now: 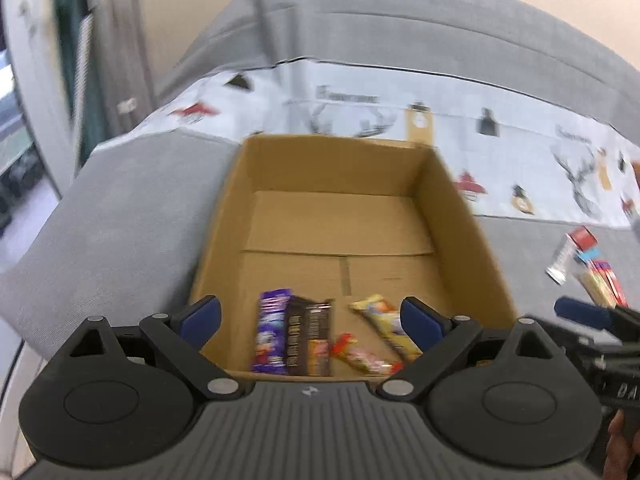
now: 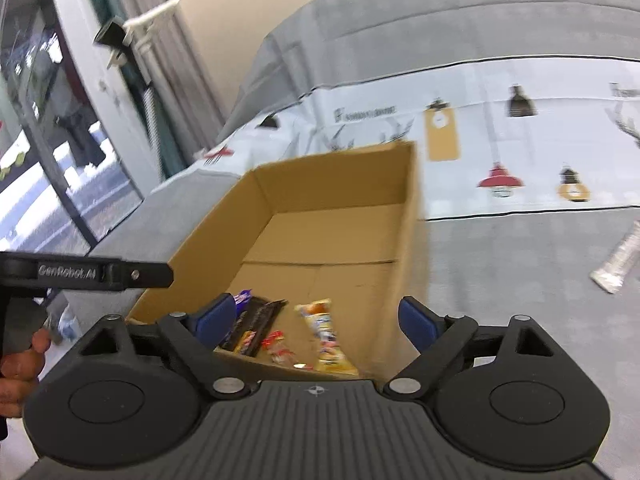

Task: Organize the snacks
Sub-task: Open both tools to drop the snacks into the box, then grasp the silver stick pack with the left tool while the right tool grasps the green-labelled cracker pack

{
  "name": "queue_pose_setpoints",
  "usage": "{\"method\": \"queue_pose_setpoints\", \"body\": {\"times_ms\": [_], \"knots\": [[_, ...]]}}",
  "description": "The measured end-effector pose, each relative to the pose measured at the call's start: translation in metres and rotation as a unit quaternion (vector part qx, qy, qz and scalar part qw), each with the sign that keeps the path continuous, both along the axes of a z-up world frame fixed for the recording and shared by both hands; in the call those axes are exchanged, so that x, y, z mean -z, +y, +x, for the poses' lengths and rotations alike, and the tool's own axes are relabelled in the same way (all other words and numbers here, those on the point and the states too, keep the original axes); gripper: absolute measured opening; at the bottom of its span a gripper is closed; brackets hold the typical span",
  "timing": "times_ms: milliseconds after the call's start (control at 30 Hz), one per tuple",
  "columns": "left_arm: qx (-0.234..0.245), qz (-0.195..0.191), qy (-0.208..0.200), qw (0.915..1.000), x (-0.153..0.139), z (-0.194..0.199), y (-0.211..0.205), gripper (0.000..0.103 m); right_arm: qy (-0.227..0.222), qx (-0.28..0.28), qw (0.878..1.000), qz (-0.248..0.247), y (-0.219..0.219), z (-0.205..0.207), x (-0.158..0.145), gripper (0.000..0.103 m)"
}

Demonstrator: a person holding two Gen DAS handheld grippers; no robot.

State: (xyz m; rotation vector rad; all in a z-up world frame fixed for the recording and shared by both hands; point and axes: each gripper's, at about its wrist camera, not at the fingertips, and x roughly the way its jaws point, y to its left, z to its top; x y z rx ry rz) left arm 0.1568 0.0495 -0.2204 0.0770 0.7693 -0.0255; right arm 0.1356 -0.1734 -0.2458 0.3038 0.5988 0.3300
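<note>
Left wrist view: left claw (image 1: 312, 318) gapes empty over the cardboard box (image 1: 452, 184) holding four snack packets; right claw (image 2: 320, 318) hangs open, empty too.

A: How do the left tongs (image 1: 312, 320) stand?

B: Spread wide, blue pads (image 1: 202, 316) well apart, nothing between them.

A: And the right tongs (image 2: 316, 318)?

B: Also spread wide and holding nothing. In the left view they sit just beside, at the right edge.

A: Any hands showing?

B: The left hand (image 2: 18, 364) grips its handle at the right view's left edge.
</note>
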Motion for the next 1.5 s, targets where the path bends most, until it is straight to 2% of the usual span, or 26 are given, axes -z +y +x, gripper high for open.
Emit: {"method": "queue_pose_setpoints", "body": {"times_ms": [100,233,333,400,500,600,700,767,800,867,967,1033,1100,1133,1167,1200,1233,1267,1300,1400,1467,1500], "knots": [[0.037,0.003,-0.001,0.9993,0.003,0.002,-0.043,0.098,-0.005,0.031,0.999,0.009,-0.033,-0.012,-0.003,0.095],[0.092,-0.006,0.006,0.9957,0.014,0.012,-0.111,0.098,-0.018,0.083,0.996,-0.002,-0.087,-0.028,0.001,0.098],[0.14,-0.026,0.009,0.9897,0.027,0.022,-0.16,0.098,-0.013,0.135,0.99,0.035,-0.139,-0.039,0.022,0.098],[0.17,-0.025,0.002,0.9851,0.04,0.028,-0.194,0.098,-0.005,0.172,0.983,0.069,-0.175,-0.046,0.043,0.098],[0.205,-0.015,-0.003,0.9787,0.066,0.039,-0.236,0.098,0.014,0.213,0.974,0.079,-0.216,-0.045,0.066,0.095],[0.235,-0.012,-0.002,0.9719,0.094,0.058,-0.271,0.098,0.013,0.229,0.972,0.06,-0.249,-0.036,0.074,0.092],[0.259,-0.019,-0.002,0.9657,0.121,0.083,-0.303,0.098,-0.001,0.227,0.974,-0.003,-0.272,-0.024,0.079,0.092],[0.264,-0.014,-0.007,0.9644,0.136,0.098,-0.32,0.098,0.002,0.223,0.974,-0.029,-0.287,-0.012,0.088,0.092],[0.263,-0.01,-0.007,0.9647,0.145,0.107,-0.329,0.097,0.003,0.226,0.974,-0.031,-0.294,-0.006,0.093,0.088],[0.265,-0.012,0.0,0.9642,0.159,0.125,-0.342,0.094,0.02,0.218,0.976,-0.018,-0.306,0.012,0.103,0.085],[0.28,-0.008,0.012,0.9599,0.177,0.15,-0.361,0.084,0.049,0.219,0.974,-0.022,-0.312,0.032,0.116,0.084],[0.292,0.011,0.018,0.9561,0.192,0.166,-0.375,0.073,0.072,0.204,0.976,-0.022,-0.31,0.041,0.125,0.08],[0.296,0.017,0.045,0.9539,0.204,0.18,-0.382,0.067,0.089,0.185,0.978,-0.044,-0.301,0.047,0.132,0.066],[0.3,0.006,0.038,0.9531,0.205,0.182,-0.381,0.064,0.104,0.176,0.977,-0.062,-0.296,0.05,0.138,0.061],[0.309,0.012,0.043,0.9501,0.205,0.184,-0.383,0.063,0.115,0.171,0.976,-0.071,-0.293,0.052,0.142,0.049],[0.318,0.026,0.047,0.9466,0.203,0.183,-0.385,0.052,0.121,0.167,0.976,-0.076,-0.29,0.053,0.147,0.043],[0.325,0.035,0.055,0.9434,0.199,0.181,-0.386,0.042,0.115,0.166,0.976,-0.085,-0.287,0.05,0.146,0.042],[0.326,0.043,0.062,0.9424,0.197,0.177,-0.384,0.039,0.115,0.162,0.975,-0.094,-0.284,0.05,0.146,0.041],[0.321,0.05,0.07,0.943,0.196,0.172,-0.381,0.036,0.116,0.16,0.975,-0.097,-0.282,0.048,0.145,0.04],[0.271,0.057,0.096,0.9561,0.191,0.144,-0.357,0.034,0.125,0.167,0.974,-0.086,-0.277,0.04,0.142,0.039],[0.244,0.061,0.106,0.9621,0.19,0.115,-0.337,0.036,0.13,0.166,0.974,-0.081,-0.271,0.03,0.14,0.039],[0.238,0.058,0.109,0.9633,0.19,0.106,-0.332,0.041,0.128,0.164,0.974,-0.088,-0.266,0.026,0.141,0.04]]}}
